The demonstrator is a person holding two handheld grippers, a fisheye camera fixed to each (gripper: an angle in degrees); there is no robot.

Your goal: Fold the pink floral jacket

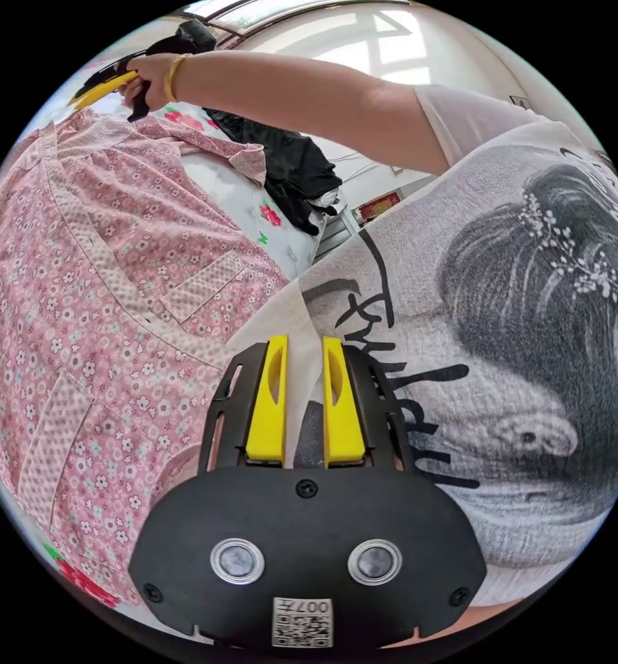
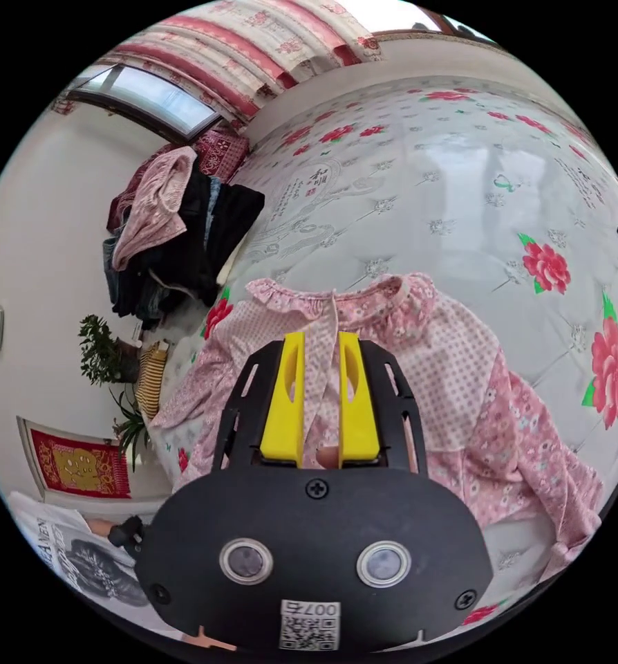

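Pink floral jacket (image 1: 108, 277) lies spread flat on the bed (image 2: 461, 194), front up, taking the left half of the left gripper view; collar end sits centre frame in the right gripper view w/ sleeves falling to lower left and lower right.

Right gripper (image 2: 321, 346) hangs over the collar/placket, fingers a narrow gap apart, nothing clamped. Whether they touch the cloth, can't tell. Seen from the left gripper view it's at upper left, in the person's hand (image 1: 150, 76) w/ arm stretched out.

Left gripper (image 1: 303, 349): fingers slightly parted, empty, pointing at the person's shirt (image 1: 502, 332), jacket hem side just left of them.

Jacket's long axis runs collar-to-hem, roughly from the right gripper toward the left one. Right is nearer the collar, left nearer the hem.

Room: plenty of bare bed beyond the collar, upper right of the right gripper view. Clothes pile (image 2: 178, 228) at upper left there, well apart.
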